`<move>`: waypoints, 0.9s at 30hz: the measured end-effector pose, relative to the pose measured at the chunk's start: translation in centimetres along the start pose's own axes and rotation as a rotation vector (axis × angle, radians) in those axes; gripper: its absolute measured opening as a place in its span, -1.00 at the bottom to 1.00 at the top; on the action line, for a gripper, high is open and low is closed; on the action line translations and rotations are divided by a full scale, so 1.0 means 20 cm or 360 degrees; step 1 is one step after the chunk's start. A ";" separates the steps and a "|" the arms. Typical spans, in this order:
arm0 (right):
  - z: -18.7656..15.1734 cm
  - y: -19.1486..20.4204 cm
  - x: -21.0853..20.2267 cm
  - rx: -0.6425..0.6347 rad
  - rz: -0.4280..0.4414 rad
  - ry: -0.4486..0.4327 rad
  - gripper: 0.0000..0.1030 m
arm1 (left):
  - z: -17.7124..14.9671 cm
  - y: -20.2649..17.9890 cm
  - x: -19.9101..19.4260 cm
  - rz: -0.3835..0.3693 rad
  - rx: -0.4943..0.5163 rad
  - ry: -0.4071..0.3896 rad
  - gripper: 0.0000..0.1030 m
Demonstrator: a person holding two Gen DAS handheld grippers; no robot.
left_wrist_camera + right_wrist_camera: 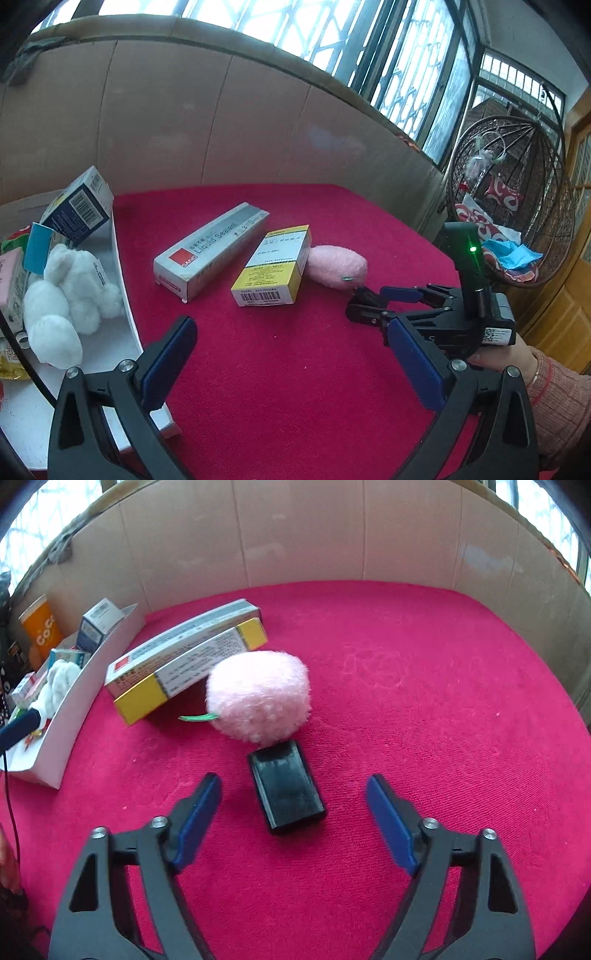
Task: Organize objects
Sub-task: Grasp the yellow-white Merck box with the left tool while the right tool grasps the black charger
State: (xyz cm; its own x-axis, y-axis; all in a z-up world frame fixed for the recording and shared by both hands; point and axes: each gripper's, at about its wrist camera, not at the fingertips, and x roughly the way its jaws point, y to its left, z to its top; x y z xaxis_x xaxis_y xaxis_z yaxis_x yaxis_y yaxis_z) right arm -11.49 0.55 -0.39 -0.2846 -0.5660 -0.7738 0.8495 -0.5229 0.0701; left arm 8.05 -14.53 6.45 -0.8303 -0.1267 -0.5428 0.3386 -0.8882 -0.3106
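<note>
Two boxes on the red cloth (406,664): Liquid Sealant box (210,251), yellow-ended box (273,267), one pink plush (258,698), one black case (286,794), one white plush (70,295) in one tray (74,709)

Daylight from the barred windows (258,22) blows out white; soft shadows, sharp centres, fisheye bending and dark corners.

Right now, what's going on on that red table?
A person is tidying loose items into a white tray at the left, with a two-finger gripper in each hand. The right gripper is open, its jaws on either side of a small black box that lies against a pink plush toy; nothing is gripped. The left gripper is open and empty. A long sealant box and a yellow-ended box lie on the cloth.
</note>
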 end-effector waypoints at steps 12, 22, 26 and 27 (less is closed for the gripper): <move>0.01 -0.02 -0.01 -0.0026 0.0184 -0.0028 -0.40 | 0.17 0.00 0.37 0.0111 -0.0104 0.0263 1.00; -0.01 -0.08 -0.01 0.0094 0.0305 -0.0036 -0.40 | 0.18 0.12 0.58 0.0155 -0.0208 0.0380 0.99; -0.01 -0.10 -0.01 0.0122 0.0343 -0.0037 -0.39 | 0.18 0.13 0.58 0.0151 -0.0170 0.0387 1.00; -0.01 -0.11 -0.01 0.0131 0.0355 -0.0036 -0.39 | 0.18 0.13 0.58 0.0125 -0.0187 0.0395 1.00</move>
State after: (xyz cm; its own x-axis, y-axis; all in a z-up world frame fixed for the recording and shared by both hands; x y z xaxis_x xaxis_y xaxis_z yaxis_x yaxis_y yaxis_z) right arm -13.24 1.83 -0.54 -0.1047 -0.6871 -0.7190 0.8538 -0.4329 0.2893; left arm -2.23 -19.94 2.08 -0.6706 -0.0683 -0.7387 0.4585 -0.8209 -0.3403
